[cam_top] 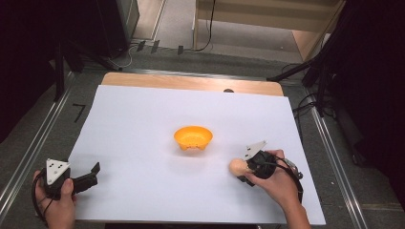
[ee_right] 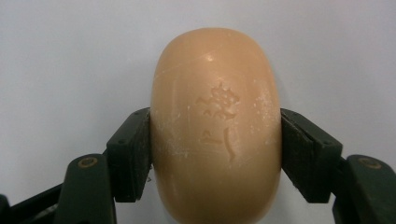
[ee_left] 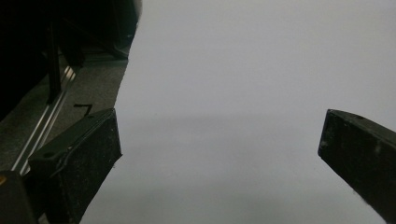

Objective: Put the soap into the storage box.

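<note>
An oval tan bar of soap (ee_right: pixel 215 126) with a stamped mark is pinched between the two black jaws of my right gripper (ee_right: pixel 215 154), which is shut on it. From above, the soap (cam_top: pixel 237 166) pokes out to the left of that gripper (cam_top: pixel 242 171) at the sheet's front right. An orange bowl (cam_top: pixel 193 137) stands in the middle of the white sheet, up and left of the soap. My left gripper (cam_top: pixel 95 174) rests at the sheet's front left corner, open, with bare white sheet between its jaws (ee_left: pixel 219 149).
The white sheet (cam_top: pixel 143 119) covers a wooden table (cam_top: pixel 191 82). Metal rails (cam_top: pixel 329 143) run along both sides, and dark stands and cables sit beyond the far edge. A black mark (ee_left: pixel 84 108) shows on the grey floor to the left.
</note>
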